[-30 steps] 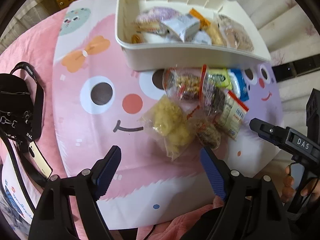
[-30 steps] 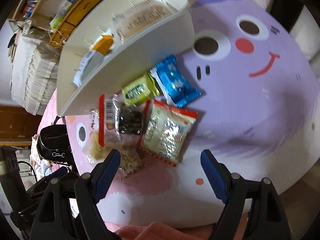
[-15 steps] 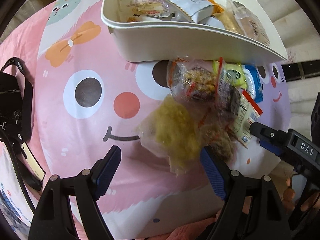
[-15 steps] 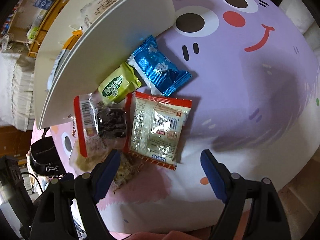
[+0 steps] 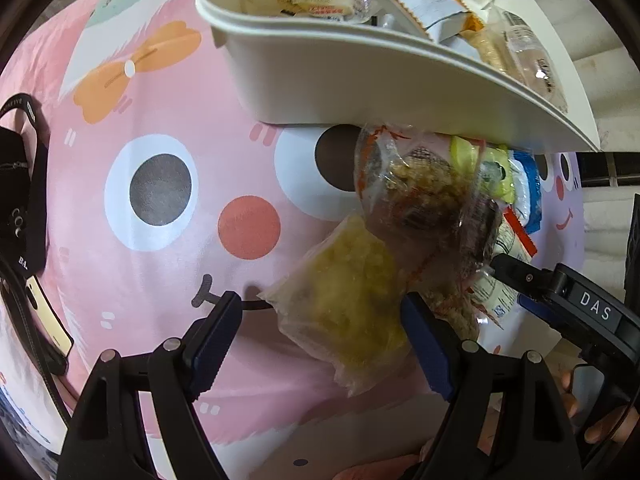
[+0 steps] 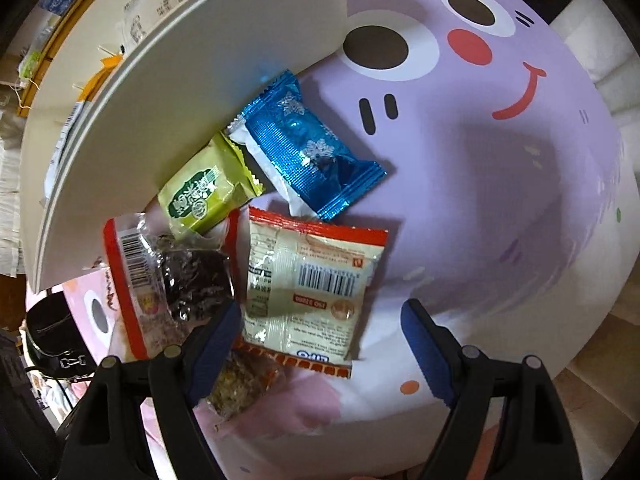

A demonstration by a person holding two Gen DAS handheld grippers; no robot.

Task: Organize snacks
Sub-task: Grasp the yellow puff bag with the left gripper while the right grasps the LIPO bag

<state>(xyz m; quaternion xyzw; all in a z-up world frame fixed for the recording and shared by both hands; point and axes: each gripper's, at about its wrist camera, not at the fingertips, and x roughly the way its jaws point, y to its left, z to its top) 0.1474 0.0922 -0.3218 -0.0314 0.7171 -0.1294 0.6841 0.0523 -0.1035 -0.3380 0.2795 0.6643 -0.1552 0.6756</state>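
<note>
I am holding my left gripper [image 5: 320,320] with fingers spread around the yellow snack bag [image 5: 352,300] at lower centre; my right gripper [image 6: 320,328] is gaping over the red-edged packet [image 6: 308,284].

Both the left gripper [image 5: 320,332] and right gripper [image 6: 320,340] hang wide apart, holding nothing.

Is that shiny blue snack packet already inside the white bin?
No, the blue packet lies on the purple mat outside the white bin, against its outer wall beside the green packet.
</note>
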